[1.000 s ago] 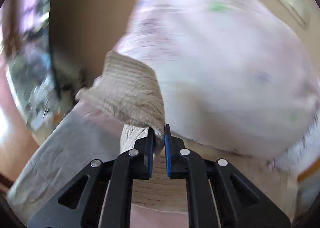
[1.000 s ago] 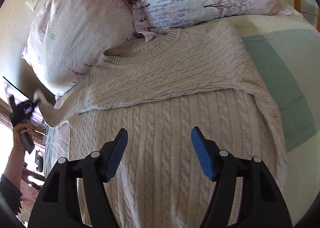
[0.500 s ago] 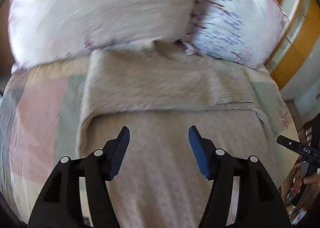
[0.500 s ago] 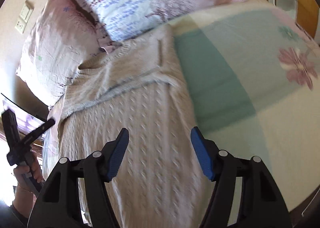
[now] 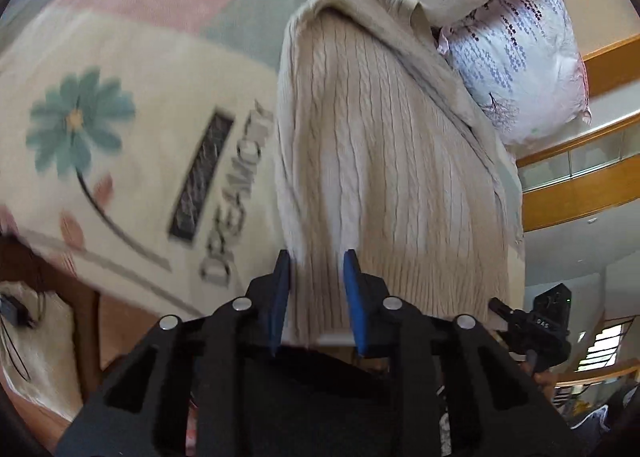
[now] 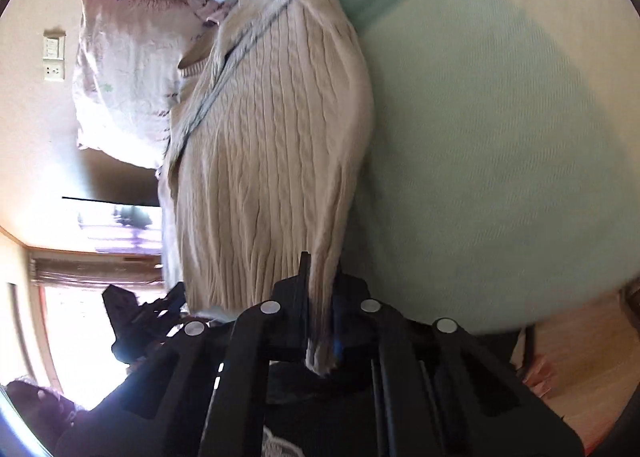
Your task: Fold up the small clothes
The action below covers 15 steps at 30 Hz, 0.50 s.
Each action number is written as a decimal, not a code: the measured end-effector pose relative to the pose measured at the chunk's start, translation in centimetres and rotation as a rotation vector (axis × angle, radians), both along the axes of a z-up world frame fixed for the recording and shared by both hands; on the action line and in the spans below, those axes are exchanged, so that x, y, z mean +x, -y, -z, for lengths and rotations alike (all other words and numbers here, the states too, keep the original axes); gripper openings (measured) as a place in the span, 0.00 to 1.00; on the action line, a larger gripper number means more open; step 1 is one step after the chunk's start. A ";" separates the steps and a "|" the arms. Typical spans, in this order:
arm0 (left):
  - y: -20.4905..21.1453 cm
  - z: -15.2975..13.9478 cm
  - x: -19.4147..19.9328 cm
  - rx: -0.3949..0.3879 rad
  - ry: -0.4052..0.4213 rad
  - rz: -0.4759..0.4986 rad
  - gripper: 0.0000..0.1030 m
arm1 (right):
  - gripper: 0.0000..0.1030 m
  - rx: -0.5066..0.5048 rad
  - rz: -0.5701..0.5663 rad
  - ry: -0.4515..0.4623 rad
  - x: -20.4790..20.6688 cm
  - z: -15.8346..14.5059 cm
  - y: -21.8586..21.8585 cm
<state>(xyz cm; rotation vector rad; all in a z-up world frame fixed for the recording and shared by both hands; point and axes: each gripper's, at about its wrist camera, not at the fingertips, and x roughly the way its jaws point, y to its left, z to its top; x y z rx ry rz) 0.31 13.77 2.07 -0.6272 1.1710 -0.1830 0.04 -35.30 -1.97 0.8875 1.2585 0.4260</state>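
A beige cable-knit sweater point(image 5: 380, 145) lies flat on the bed, its collar end by the pillows; it also shows in the right wrist view point(image 6: 272, 145). My left gripper point(image 5: 316, 269) is at the sweater's bottom left corner, its blue pads partly closed with the hem between them. My right gripper point(image 6: 320, 277) is shut on the bottom right corner of the hem, and knit bunches between the pads.
Two floral pillows point(image 5: 516, 53) sit at the head of the bed point(image 6: 500, 137). A flowered blanket point(image 5: 132, 129) lies left of the sweater. The other gripper shows in each view point(image 5: 536, 325) point(image 6: 140, 317). A wooden railing point(image 5: 580, 193) stands beyond the bed.
Both grippers have dropped from above the sweater to its bottom hem corners. The right gripper has closed on the hem and the left jaws have narrowed around it.
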 end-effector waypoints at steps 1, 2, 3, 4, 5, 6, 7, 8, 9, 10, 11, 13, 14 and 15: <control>0.5 0.1 -0.3 -0.003 0.002 -0.003 0.23 | 0.09 0.013 0.006 -0.005 -0.4 0.1 -0.1; 0.7 0.2 -0.4 -0.011 -0.002 -0.011 0.21 | 0.08 0.035 0.021 -0.010 -0.6 0.3 0.0; 0.8 0.3 -0.5 -0.026 -0.008 -0.019 0.18 | 0.08 0.060 0.040 -0.013 -0.8 0.3 0.2; 0.9 0.4 -0.5 -0.044 -0.014 -0.027 0.14 | 0.08 0.087 0.056 -0.016 -0.8 0.4 0.3; 1.0 0.5 -0.3 -0.054 -0.020 -0.031 0.09 | 0.08 0.097 0.061 -0.013 -0.9 0.4 0.5; 1.0 0.5 -0.1 -0.052 -0.022 -0.031 0.07 | 0.08 0.103 0.062 -0.007 -0.7 0.2 0.5; 0.9 0.2 0.1 -0.062 -0.010 -0.031 0.06 | 0.08 0.120 0.072 0.018 -0.5 -0.4 0.6; 0.6 -0.5 0.6 -0.089 0.017 -0.033 0.06 | 0.07 0.139 0.082 0.038 -0.3 -0.8 0.8; 0.2 -1.4 1.3 -0.106 0.048 -0.035 0.06 | 0.07 0.169 0.101 0.064 0.3 -1.5 1.0; -0.4 -2.6 2.1 -0.099 0.084 -0.051 0.06 | 0.07 0.208 0.127 0.098 1.0 -2.4 1.2; -1.1 -3.8 3.3 -0.097 0.127 -0.057 0.06 | 0.07 0.243 0.152 0.133 1.8 -3.3 1.5; -2.8 -6.5 6.1 -0.097 0.215 -0.074 0.06 | 0.07 0.322 0.199 0.227 4.7 -5.7 1.8; -3.5 -7.7 7.7 -0.090 0.254 -0.086 0.06 | 0.07 0.359 0.214 0.268 6.4 -6.7 1.8; -4.4 -9.1 9.8 -0.087 0.297 -0.097 0.06 | 0.07 0.379 0.227 0.296 7.9 -7.4 1.7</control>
